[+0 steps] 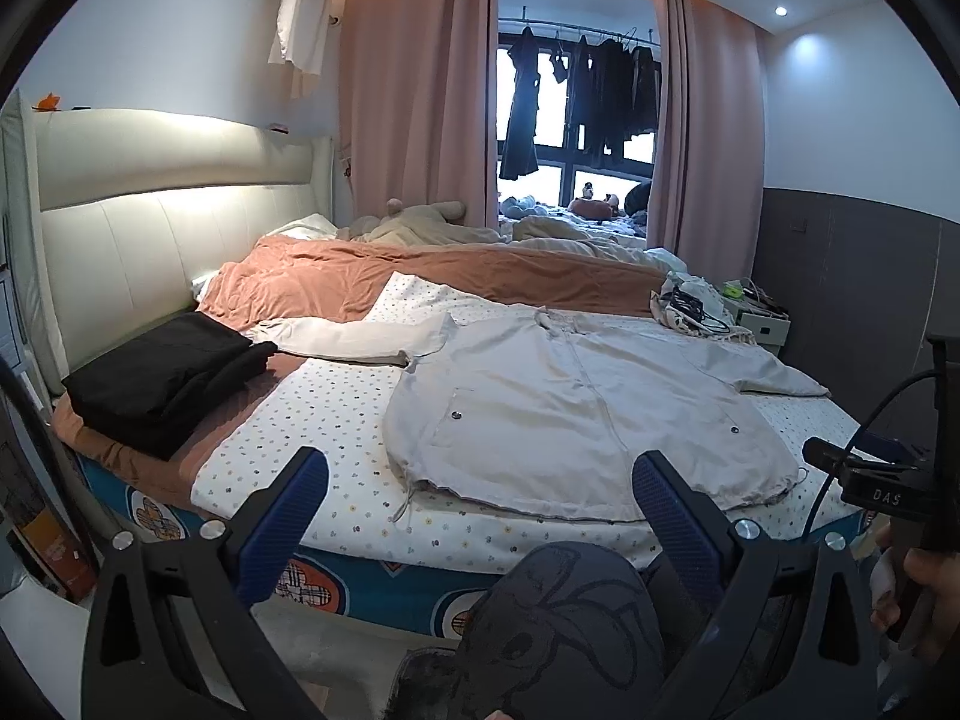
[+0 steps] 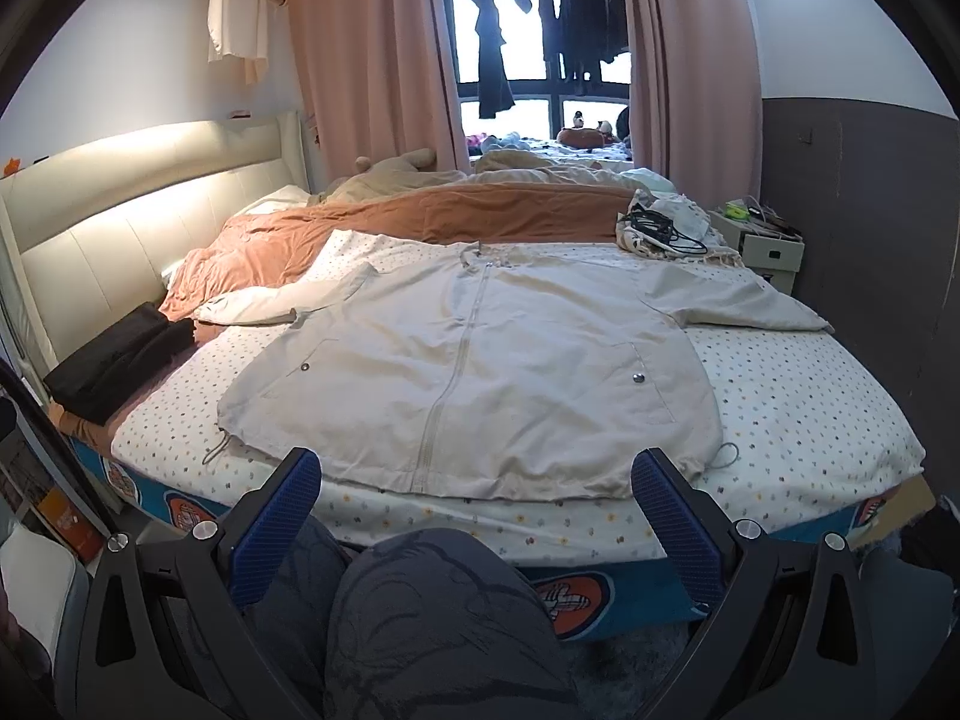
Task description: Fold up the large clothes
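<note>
A pale beige jacket (image 2: 474, 354) lies spread flat, front up and zipped, on the dotted sheet of the bed (image 2: 798, 396). Its hem runs along the near edge of the mattress and its collar points to 12 o'clock. One sleeve stretches out toward 10 o'clock, the other toward 2 o'clock. A folded black garment (image 1: 162, 378) sits well apart at 9 o'clock, by the headboard, and a tangle of cables (image 2: 660, 228) rests on cloth at the far corner around 1 o'clock.

Both tools hover short of the bed, above the person's knees. The left gripper (image 1: 480, 492) has its jaws wide apart and empty, and the right gripper (image 2: 477, 489) is the same, framing the hem without touching it.

The jacket looks like thin woven cloth: light, limp and probably a little slick, so it should drape and slide rather than hold a crease. The drawstring ends at the hem corners and the metal snaps on the pockets could catch. Folding has not begun. A sensible first hold would be a pinch at a sleeve cuff or shoulder seam, taking both layers together, then carrying it across the zip line.
</note>
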Demonstrator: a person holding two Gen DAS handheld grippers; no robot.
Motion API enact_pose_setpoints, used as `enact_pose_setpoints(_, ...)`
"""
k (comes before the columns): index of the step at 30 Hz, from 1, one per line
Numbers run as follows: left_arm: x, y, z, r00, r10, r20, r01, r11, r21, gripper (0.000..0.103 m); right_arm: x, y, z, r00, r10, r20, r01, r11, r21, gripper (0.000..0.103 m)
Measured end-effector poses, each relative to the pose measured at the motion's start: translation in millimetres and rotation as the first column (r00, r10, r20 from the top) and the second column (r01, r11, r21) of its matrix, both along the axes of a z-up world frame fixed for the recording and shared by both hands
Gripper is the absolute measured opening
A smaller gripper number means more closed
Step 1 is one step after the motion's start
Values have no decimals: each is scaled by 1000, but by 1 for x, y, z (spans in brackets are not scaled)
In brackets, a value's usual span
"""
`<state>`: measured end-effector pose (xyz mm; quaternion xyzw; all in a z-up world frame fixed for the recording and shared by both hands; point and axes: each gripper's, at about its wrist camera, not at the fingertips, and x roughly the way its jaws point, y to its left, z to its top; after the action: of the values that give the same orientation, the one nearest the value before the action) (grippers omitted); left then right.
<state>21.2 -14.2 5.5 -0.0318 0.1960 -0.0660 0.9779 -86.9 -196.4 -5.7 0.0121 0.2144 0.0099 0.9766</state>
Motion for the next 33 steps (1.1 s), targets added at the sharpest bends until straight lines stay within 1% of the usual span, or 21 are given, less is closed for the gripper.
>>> enact_pose_setpoints(5, 27, 1, -4, 1000, 13, -15, -13, 1000, -4, 103, 29, 5, 0, 1000, 10, -7, -10, 1000, -5, 103)
enact_pose_setpoints(8, 48, 4, -6, 999, 25, -33, -25, 1000, -7, 103, 54, 9, 1, 999, 24, -23, -24, 1000, -5, 103)
enact_pose_setpoints(11, 66, 6, -5, 999, 37, -34, -37, 999, -4, 103, 78, 10, 3, 999, 27, -36, -27, 1000, -9, 103)
enact_pose_setpoints(15, 94, 13, -1, 998, 44, -42, -44, 999, -5, 103, 112, 14, 11, 999, 48, -23, -48, 999, 3, 103)
enact_pose_setpoints(19, 123, 21, 0, 997, 59, -54, -59, 998, 0, 103, 149, 19, 13, 998, 63, -19, -63, 998, -8, 103)
enact_pose_setpoints(24, 164, 28, -5, 993, 73, -88, -74, 997, -7, 103, 195, 23, 12, 995, 95, -34, -95, 995, 12, 103)
enact_pose_setpoints(28, 195, 37, -8, 989, 83, -119, -87, 996, -23, 103, 234, 26, 12, 996, 75, -49, -75, 997, 4, 103)
enact_pose_setpoints(33, 234, 55, -12, 982, 109, -152, -117, 992, -44, 103, 282, 36, 11, 994, 87, -64, -85, 996, 36, 103)
